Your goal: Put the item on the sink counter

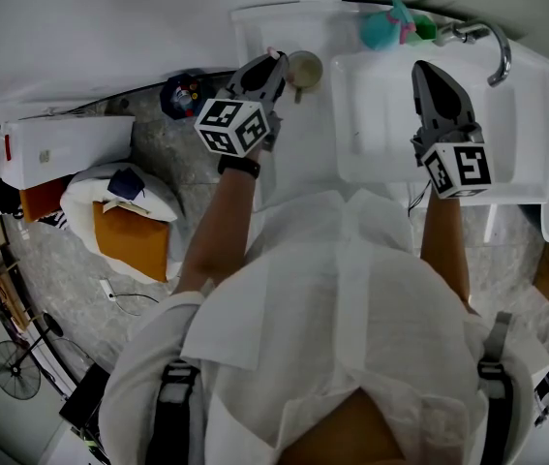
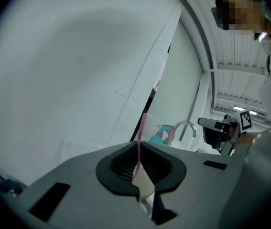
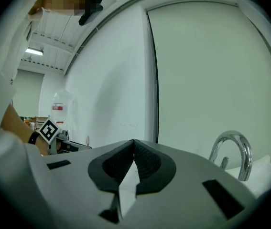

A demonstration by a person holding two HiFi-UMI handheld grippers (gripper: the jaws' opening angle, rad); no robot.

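Left tool (image 2: 142, 146) grips a pink toothbrush (image 2: 142, 128), its handle poking out past the jaw tips, above the white bench (image 1: 258, 27) beside a cup (image 1: 304, 69). Right tool (image 3: 134, 143), jaws together and empty, hangs over the sink (image 1: 381, 163) near the faucet (image 3: 233, 149).

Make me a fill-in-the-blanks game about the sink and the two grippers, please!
1. The left gripper is shut on a ____ toothbrush.
2. The right gripper hovers above the white ____.
3. Beside the faucet stands a teal spray ____.
Missing words: pink; sink; bottle.
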